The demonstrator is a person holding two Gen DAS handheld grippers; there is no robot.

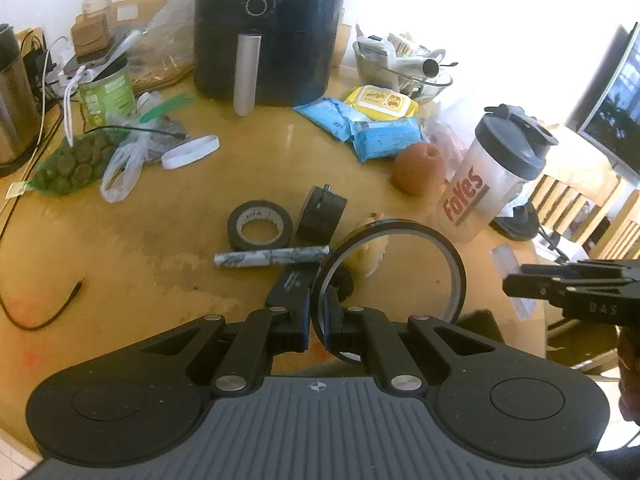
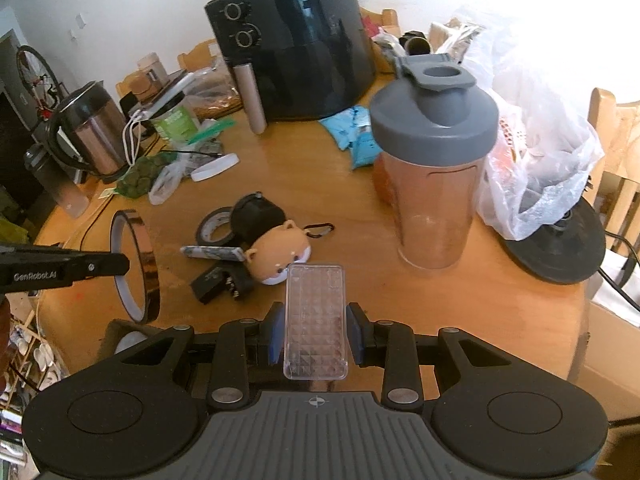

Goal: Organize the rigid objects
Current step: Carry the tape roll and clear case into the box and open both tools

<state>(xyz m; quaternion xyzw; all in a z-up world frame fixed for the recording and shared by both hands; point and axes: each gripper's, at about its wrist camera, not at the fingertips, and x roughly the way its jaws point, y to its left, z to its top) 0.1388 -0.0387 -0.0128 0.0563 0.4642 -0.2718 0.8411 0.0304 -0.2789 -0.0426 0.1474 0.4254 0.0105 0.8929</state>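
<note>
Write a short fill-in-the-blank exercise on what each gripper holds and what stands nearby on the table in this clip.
1. The left gripper is shut on the rim of a thin amber ____ roll.
2. The right gripper is shut on a clear, studded plastic ____.
3. The shaker bottle has a ____ lid.
4. Behind the black tape roll at the back of the table stands a black ____ with two dials.

Missing words: tape; case; grey; air fryer

a black air fryer (image 1: 272, 28) stands at the back of the wooden worktop (image 1: 120, 240), a steel kettle (image 2: 94, 132) at its left, blue wipe packs (image 1: 360, 128) beside it.
</note>
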